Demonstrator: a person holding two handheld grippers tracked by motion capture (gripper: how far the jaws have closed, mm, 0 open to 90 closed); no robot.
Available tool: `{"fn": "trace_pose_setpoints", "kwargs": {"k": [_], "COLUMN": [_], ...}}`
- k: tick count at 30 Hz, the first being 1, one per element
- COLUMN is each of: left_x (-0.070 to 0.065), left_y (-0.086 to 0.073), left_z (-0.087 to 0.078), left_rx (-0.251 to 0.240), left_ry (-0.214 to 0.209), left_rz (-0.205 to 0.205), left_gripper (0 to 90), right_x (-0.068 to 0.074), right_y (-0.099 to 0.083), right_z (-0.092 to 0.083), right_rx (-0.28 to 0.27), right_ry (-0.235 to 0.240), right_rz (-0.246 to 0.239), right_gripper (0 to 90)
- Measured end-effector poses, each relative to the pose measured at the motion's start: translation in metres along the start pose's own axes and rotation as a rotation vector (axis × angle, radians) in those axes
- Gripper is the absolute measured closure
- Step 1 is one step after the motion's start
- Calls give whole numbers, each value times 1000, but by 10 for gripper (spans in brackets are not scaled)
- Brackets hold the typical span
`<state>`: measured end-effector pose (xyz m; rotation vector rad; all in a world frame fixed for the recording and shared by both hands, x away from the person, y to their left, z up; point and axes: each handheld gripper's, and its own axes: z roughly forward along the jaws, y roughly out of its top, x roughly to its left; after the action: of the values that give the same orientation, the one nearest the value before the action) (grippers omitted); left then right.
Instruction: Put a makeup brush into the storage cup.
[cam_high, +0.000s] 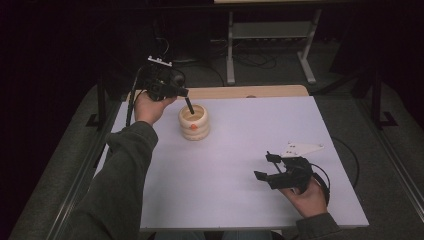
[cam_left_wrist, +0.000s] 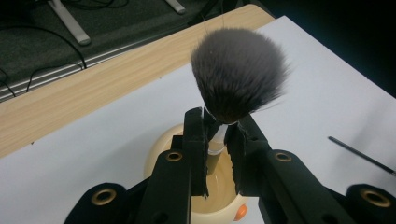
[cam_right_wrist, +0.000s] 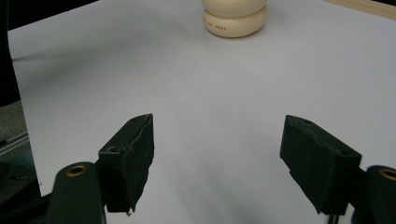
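The holder (cam_high: 194, 122) stands on the surface (cam_high: 240, 150) toward its far left. The left gripper (cam_high: 189, 105) hangs just above it, clamping a brush (cam_left_wrist: 238, 74) whose handle seems to dip into the holder. The right gripper (cam_high: 265, 167) sits well apart, near right.

The brush (cam_left_wrist: 238, 74) handle's lower end is hidden behind the jaws; the holder (cam_right_wrist: 234, 18) is cut off at the top edge.

Dim room, soft shadows, slight blur
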<state>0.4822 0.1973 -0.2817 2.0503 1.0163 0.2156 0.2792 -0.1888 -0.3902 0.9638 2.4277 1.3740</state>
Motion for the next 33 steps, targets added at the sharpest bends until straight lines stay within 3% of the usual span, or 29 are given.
{"fn": "trace_pose_setpoints", "kwargs": {"k": [13,19,30,33], "left_x": [0,1,1,0], "left_y": [-13,-21,-31,-32], "left_z": [8,12,14,15], "left_rx": [24,16,31,26], "left_ry": [1,-10,-16,-16], "left_rz": [7,-15,-5,-19], "left_gripper": [775,775,773,773], "right_x": [1,2,3,4], "right_y": [-1,-1,-1,-1], "right_z": [-1,0,3,4], "right_rx": [4,10,13,15], "right_ry": [0,1,5,6], "right_rz": [2,0,-3,-8], "right_gripper": [250,250,250,250]}}
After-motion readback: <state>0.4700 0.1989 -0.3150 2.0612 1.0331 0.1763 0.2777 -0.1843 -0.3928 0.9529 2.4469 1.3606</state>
